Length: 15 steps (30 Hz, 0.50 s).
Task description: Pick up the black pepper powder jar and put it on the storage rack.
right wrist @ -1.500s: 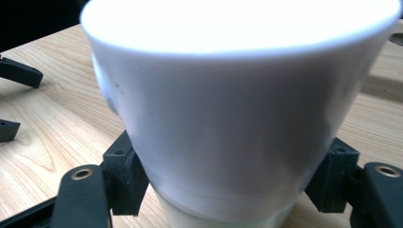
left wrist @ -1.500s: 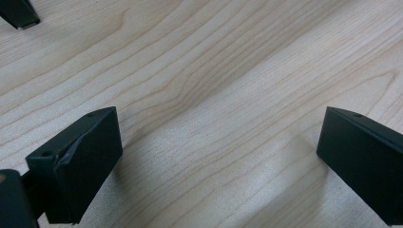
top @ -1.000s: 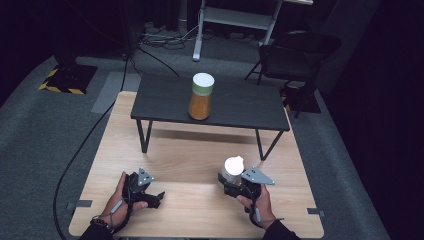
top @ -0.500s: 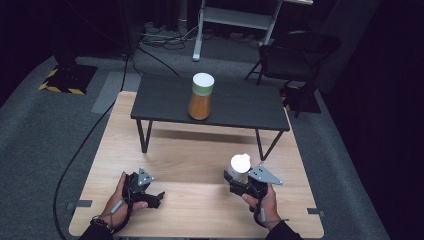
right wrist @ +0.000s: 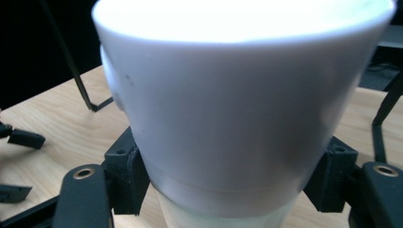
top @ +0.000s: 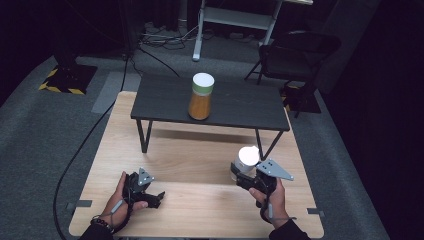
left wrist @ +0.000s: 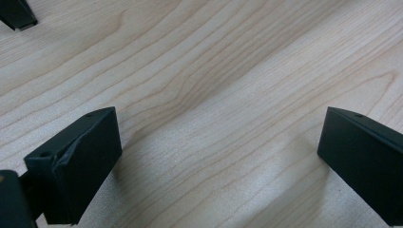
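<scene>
High view: right tongs [top: 239, 176] are gripping a white cup [top: 245, 162] w/ both jaws on its lower body, holding it upright over the right part of the wooden table [top: 200, 160], just in front of the small black table [top: 165, 100] that's standing on the wood farther back. An orange jar w/ white lid [top: 201, 96] is sitting upright on that black table, well apart from the cup. Left tongs [top: 156, 199] are resting low on the near left of the wood, well apart from the cup, person's hand wrapping the handle.

Left gripper view: left tongs [left wrist: 216, 156] are standing wide, jaws far apart, bare wood grain between them, nothing held.

Right gripper view: cup [right wrist: 237, 99] is sitting close-up btwn the two black jaws, both pressing its sides near the base; rim is glaring bright. Left tongs [right wrist: 19, 161] are lying at the far left edge on the wood.
</scene>
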Each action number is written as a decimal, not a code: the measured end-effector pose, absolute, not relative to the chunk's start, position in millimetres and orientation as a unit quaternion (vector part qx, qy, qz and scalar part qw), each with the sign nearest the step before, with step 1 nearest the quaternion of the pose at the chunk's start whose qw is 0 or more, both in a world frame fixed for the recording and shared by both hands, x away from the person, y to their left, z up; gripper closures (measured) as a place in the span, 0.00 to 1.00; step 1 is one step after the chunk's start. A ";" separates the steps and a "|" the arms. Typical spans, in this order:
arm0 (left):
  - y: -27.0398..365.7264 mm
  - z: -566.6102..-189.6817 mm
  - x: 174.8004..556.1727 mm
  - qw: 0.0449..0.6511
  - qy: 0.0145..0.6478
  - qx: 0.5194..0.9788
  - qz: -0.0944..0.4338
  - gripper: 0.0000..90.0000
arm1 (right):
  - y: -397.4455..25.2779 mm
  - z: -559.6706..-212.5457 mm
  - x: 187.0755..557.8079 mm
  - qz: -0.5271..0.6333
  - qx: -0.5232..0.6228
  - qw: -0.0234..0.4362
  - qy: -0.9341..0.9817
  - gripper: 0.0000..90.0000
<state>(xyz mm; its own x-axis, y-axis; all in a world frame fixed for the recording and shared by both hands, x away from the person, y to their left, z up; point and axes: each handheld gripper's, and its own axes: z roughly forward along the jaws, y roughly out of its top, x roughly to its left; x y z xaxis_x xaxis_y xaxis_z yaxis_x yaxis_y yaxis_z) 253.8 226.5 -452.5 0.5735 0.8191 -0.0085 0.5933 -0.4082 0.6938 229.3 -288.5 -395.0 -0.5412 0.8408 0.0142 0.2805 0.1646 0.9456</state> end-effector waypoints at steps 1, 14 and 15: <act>226.6 -452.6 253.8 0.334 0.430 0.822 0.169 0.01 | -288.1 -391.9 229.4 0.512 0.394 0.275 0.712 0.33; 226.5 -452.5 253.8 0.334 0.430 0.822 0.169 0.01 | -283.1 -342.4 232.7 0.505 0.400 0.299 0.704 0.33; 226.5 -452.4 253.8 0.333 0.430 0.822 0.170 0.01 | -283.1 -338.8 233.1 0.506 0.399 0.299 0.704 0.33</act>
